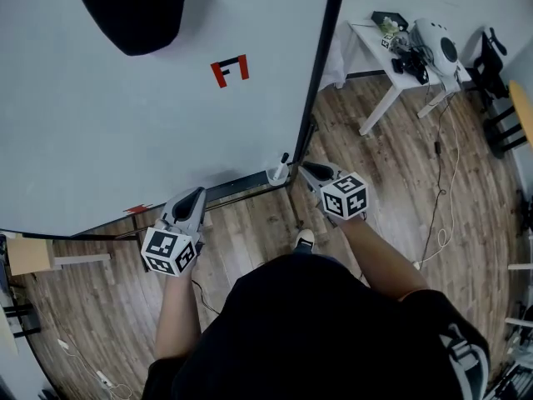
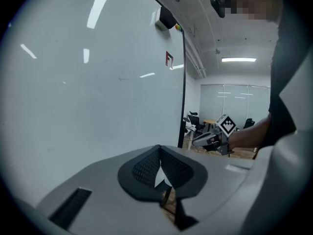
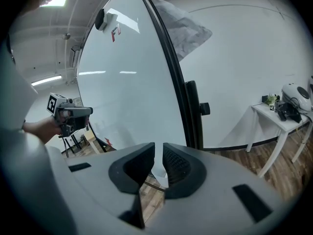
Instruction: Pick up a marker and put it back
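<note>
A white marker (image 1: 277,172) with a dark cap stands upright at the right end of the whiteboard's tray (image 1: 241,187). My right gripper (image 1: 306,169) sits just to its right, tips pointing at it. In the right gripper view a narrow gap separates the pads of the right gripper (image 3: 158,160), and the white marker body (image 3: 159,169) shows in that gap, not pressed by either pad. My left gripper (image 1: 193,195) hangs lower left, in front of the tray, away from the marker. The pads of my left gripper (image 2: 160,165) meet with nothing between them.
The big whiteboard (image 1: 125,123) carries a red mark (image 1: 230,70) and a black object (image 1: 133,7) near its top. A white table (image 1: 375,48) with gear stands at the back right. A cable (image 1: 441,215) trails over the wooden floor. A wooden box (image 1: 29,255) sits at the left.
</note>
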